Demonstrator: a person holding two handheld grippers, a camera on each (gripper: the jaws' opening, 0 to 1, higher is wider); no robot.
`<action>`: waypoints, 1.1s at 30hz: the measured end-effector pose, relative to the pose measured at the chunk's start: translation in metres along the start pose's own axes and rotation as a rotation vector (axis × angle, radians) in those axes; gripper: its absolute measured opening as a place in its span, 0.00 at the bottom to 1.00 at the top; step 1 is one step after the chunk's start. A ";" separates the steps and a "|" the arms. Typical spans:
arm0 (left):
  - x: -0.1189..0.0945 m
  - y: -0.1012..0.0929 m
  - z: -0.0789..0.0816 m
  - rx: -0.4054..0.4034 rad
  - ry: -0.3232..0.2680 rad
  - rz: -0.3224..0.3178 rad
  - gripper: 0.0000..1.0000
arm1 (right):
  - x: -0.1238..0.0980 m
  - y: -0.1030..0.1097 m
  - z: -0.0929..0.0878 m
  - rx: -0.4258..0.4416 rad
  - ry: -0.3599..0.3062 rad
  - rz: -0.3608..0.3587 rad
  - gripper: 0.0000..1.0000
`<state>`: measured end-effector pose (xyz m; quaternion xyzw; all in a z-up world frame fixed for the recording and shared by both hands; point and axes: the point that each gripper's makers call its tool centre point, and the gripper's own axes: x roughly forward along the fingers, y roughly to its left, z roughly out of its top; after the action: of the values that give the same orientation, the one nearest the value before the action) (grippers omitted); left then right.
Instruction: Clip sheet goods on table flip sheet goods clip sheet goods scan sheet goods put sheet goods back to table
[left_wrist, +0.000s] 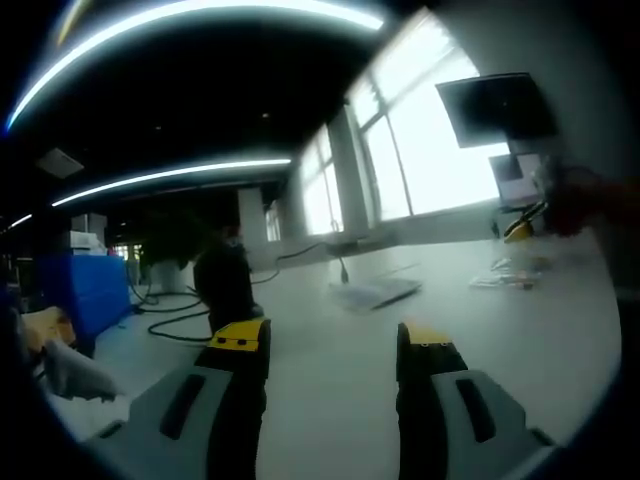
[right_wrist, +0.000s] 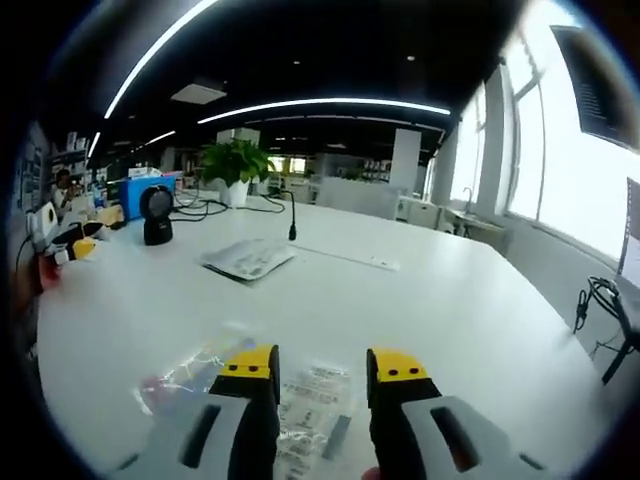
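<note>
Clear plastic sheet goods (right_wrist: 300, 400) with printed labels lie flat on the white table (right_wrist: 440, 300), just under and ahead of my right gripper (right_wrist: 324, 364). Its jaws stand open with nothing between them. In the left gripper view those sheet goods (left_wrist: 510, 280) are small at the right, below the blurred right gripper (left_wrist: 522, 225). My left gripper (left_wrist: 332, 337) hovers open over bare table (left_wrist: 330, 400), holding nothing. A black stand scanner (right_wrist: 155, 213) stands at the far left of the table, close to the left gripper (right_wrist: 75, 248) and the hand holding it.
A silvery flat packet (right_wrist: 248, 258) lies mid-table, also in the left gripper view as the packet (left_wrist: 375, 292). A thin black stalk (right_wrist: 292, 215) and cables rise behind it. A potted plant (right_wrist: 235, 160) stands at the back. A monitor (left_wrist: 495, 105) hangs by the windows.
</note>
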<state>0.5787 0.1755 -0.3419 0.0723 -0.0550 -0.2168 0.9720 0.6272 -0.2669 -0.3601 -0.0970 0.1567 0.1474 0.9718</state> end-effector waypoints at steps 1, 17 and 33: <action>0.000 0.000 0.000 0.000 0.000 0.000 0.43 | 0.001 -0.004 -0.002 0.005 0.007 -0.005 0.28; 0.000 -0.003 0.000 0.007 0.008 -0.004 0.43 | 0.018 -0.015 -0.017 0.075 0.046 0.017 0.24; 0.000 -0.003 -0.001 0.007 0.007 -0.005 0.43 | 0.036 -0.010 -0.042 0.128 0.134 0.064 0.24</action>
<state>0.5778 0.1733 -0.3428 0.0763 -0.0523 -0.2186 0.9714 0.6509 -0.2768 -0.4098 -0.0395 0.2337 0.1612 0.9580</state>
